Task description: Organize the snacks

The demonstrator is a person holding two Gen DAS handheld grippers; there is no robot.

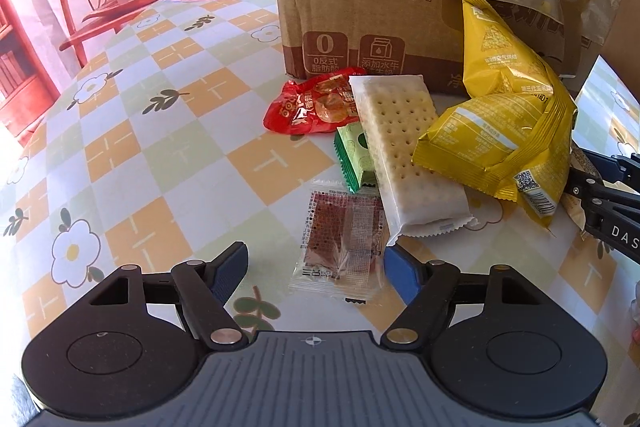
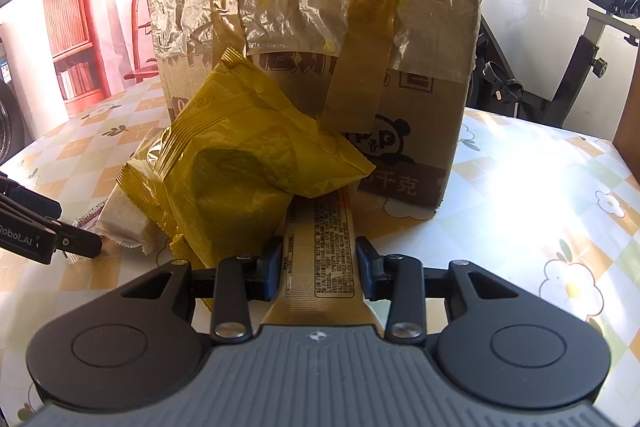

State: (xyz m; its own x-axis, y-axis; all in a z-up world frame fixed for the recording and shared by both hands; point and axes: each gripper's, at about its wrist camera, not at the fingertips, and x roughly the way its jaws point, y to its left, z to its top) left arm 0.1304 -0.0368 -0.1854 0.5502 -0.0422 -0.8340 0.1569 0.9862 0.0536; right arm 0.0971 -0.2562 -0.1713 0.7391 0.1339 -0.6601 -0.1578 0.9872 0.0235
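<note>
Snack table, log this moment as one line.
left tongs: open over clear packet | right tongs: shut on tan packet | box: behind

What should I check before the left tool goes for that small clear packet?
1. Left tool open: ok, fingers wide apart, nothing held.
2. Clear packet lies between the fingers: ok, flat on the tablecloth.
3. Packet free of neighbours: not ok, the cracker pack edges over its corner.
4. Right tool holds firmly: ok, fingers pinch a tan wrapper.
5. Yellow bags steady: cannot tell, they lean on the cardboard box.
</note>
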